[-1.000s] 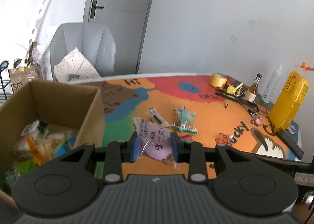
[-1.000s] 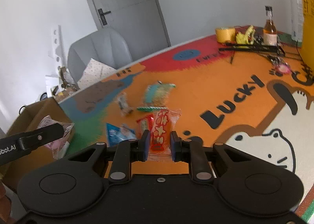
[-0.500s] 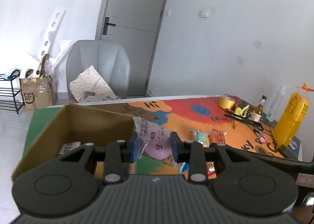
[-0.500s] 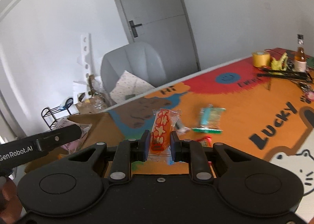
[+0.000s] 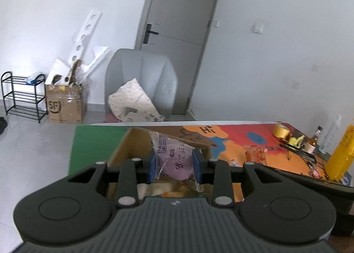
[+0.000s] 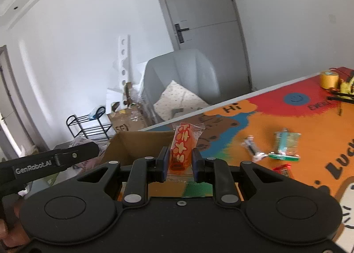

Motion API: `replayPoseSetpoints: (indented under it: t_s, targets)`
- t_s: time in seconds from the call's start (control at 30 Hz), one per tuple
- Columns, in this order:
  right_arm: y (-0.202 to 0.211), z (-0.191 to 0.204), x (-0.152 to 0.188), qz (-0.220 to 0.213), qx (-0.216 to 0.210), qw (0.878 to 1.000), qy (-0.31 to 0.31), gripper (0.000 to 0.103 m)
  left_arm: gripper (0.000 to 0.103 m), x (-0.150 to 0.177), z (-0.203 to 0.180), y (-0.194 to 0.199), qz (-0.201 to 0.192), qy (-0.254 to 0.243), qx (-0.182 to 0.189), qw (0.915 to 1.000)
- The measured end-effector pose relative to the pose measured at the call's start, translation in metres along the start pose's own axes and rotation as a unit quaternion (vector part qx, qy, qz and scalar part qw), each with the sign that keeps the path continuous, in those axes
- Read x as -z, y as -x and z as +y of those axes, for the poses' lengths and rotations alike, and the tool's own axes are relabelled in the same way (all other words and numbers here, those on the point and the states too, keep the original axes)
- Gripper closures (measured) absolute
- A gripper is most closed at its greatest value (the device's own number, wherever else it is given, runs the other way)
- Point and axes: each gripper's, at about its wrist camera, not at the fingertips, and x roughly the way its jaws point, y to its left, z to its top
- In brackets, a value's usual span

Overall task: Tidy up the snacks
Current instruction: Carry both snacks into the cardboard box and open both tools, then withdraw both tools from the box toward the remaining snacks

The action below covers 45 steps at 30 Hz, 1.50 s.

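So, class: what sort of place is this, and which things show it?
Probably a room in a home: a grey padded armchair, a black wire shoe rack, and a colourful cartoon table mat.

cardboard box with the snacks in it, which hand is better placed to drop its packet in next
Left, probably. The left gripper, shut on the purple snack packet, hangs over the open brown cardboard box. The right gripper, holding the orange snack packet, sits short of it.

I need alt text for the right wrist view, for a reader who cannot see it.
The right gripper holds an orange snack packet upright between its shut jaws, in front of an open cardboard box. To the right, more snack packets lie on a colourful cartoon table mat; behind stand a grey chair and a door.
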Motion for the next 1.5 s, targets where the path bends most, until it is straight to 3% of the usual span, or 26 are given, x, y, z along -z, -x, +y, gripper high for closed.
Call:
replayPoseSetpoints:
  t_s: [0.3, 0.43, 0.77, 0.9, 1.03, 1.1, 1.17, 1.37, 1.5]
  targets:
    - [-0.014, 0.032, 0.000, 0.011, -0.018, 0.999, 0.024, 0.083, 0.068, 0.001, 0.029, 0.002, 0.013, 0.019, -0.015, 0.9996]
    - [-0.019, 0.042, 0.000, 0.017, -0.023, 0.999, 0.031, 0.083, 0.054, 0.003, 0.038, 0.000, 0.026, 0.022, -0.019, 0.9992]
    - [-0.034, 0.051, -0.008, 0.026, -0.029, 0.999, 0.026, 0.083, 0.025, -0.003, 0.058, 0.001, 0.011, 0.034, -0.038, 0.9987]
    - [-0.039, 0.049, -0.012, 0.027, -0.032, 0.999, 0.012, 0.062, 0.016, -0.005, 0.064, -0.001, 0.007, 0.037, -0.051, 0.9980]
    - [-0.036, 0.046, -0.011, 0.027, -0.023, 0.999, 0.013, 0.052, 0.009, -0.007, 0.063, -0.001, 0.004, 0.038, -0.065, 0.9972]
    - [-0.030, 0.042, -0.011, 0.024, -0.015, 1.000, 0.008, 0.038, 0.006, -0.007, 0.058, 0.000, -0.001, 0.031, -0.066, 0.9974]
    - [-0.026, 0.036, -0.011, 0.018, -0.004, 1.000, 0.003, 0.030, 0.004, -0.007, 0.050, 0.001, 0.000, 0.022, -0.058, 0.9981]
    - [-0.003, 0.013, -0.012, 0.003, 0.029, 1.000, -0.009, 0.015, 0.000, -0.004, 0.022, 0.002, 0.003, -0.005, -0.035, 0.9994]
    - [0.010, -0.004, -0.011, -0.001, 0.045, 0.999, -0.018, 0.012, 0.000, 0.000, 0.002, 0.000, 0.006, -0.018, -0.026, 0.9995]
